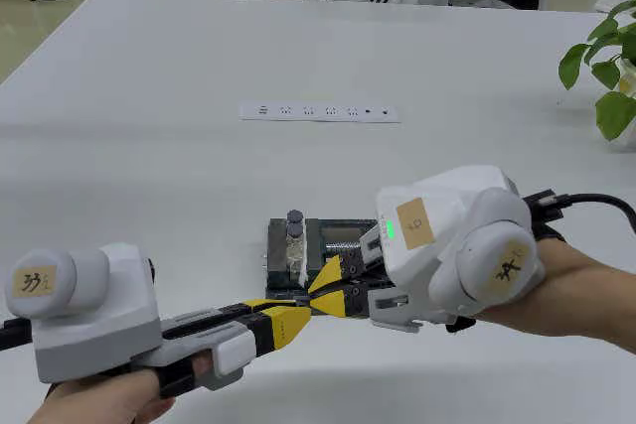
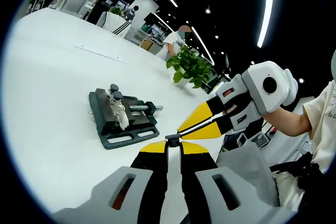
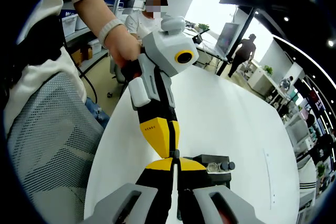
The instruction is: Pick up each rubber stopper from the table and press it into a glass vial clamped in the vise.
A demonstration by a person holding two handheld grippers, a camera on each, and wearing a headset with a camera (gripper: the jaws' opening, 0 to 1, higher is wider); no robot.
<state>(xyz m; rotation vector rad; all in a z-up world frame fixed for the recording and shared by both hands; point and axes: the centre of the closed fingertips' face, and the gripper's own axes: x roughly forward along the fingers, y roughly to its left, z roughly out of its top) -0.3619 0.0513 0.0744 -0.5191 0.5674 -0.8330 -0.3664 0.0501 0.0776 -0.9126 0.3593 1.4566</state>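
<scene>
Nearest, the left claw point(image 2: 172, 145) is clenched on a small dark stopper point(image 2: 172, 137) at its very tips, above the desk point(image 2: 47, 77). The right claw point(image 3: 175, 160) meets it tip to tip, its jaws narrowed onto the same stopper; I cannot tell whether it grips. Just beyond, two vials point(image 2: 116, 103) with dark tops stand upright, clamped in the vise point(image 2: 126, 137).

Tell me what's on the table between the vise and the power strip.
Nothing. In the head view the table is bare between the vise and the power strip beyond it.
</scene>
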